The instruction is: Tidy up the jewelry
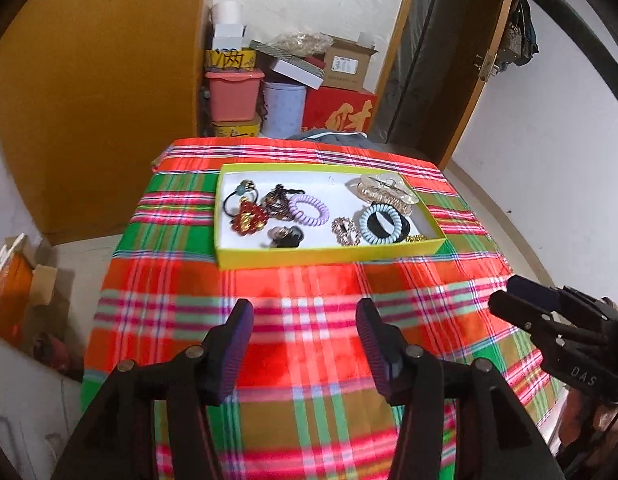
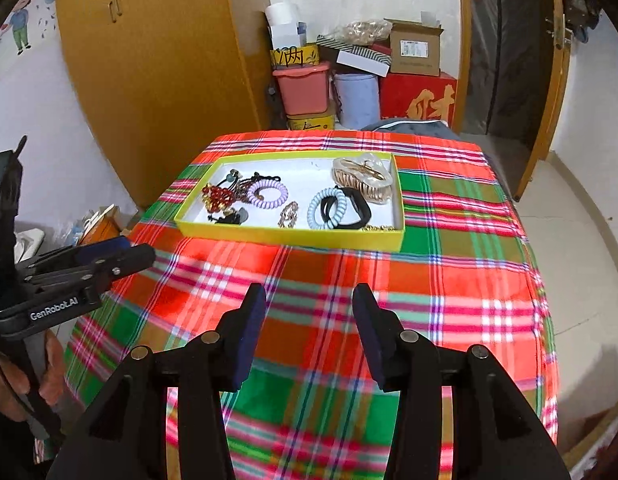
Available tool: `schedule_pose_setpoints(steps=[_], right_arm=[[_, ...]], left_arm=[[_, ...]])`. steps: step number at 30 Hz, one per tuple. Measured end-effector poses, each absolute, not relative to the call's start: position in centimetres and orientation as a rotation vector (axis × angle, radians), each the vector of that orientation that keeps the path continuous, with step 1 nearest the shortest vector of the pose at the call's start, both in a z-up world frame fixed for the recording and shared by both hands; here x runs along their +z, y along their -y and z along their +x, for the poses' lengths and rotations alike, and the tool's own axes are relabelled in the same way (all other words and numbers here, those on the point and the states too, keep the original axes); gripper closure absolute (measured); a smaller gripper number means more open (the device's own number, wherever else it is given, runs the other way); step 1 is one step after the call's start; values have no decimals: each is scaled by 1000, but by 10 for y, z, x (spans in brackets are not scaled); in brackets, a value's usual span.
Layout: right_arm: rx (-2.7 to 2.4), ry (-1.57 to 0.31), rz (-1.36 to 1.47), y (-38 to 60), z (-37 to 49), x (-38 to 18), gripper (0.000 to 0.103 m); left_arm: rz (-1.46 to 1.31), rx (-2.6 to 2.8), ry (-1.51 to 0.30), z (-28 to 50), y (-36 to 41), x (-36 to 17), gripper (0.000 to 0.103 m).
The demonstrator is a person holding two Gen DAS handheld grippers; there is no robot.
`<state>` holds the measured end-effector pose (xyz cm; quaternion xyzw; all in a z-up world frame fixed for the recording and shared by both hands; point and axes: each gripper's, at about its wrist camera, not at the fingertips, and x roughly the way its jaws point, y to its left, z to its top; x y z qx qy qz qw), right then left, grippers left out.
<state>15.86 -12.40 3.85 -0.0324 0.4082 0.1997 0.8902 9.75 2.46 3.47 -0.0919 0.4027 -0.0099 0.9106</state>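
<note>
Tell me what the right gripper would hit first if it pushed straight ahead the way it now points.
The open right gripper points over bare plaid tablecloth toward the yellow tray. Probably the tray's near wall first; if it rides higher, the jewelry inside. Depth is unclear.

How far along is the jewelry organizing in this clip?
Looks finished or nearly so: the hair ties, beaded piece and claw clip all lie inside the yellow tray, and no piece shows on the plaid cloth. Nothing is in hand: left gripper and right gripper are open, short of the tray.
</note>
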Motion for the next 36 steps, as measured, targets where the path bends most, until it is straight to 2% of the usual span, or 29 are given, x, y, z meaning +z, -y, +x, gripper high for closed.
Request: schedule_pose_setpoints(steps=[12, 36], right_arm=[[408, -852, -84, 127, 127, 35, 57], [411, -882, -91, 123, 135, 23, 57]], left_arm=[[-226, -30, -849, 66, -21, 20, 50], [-214, -14, -857, 71, -20, 13, 50]])
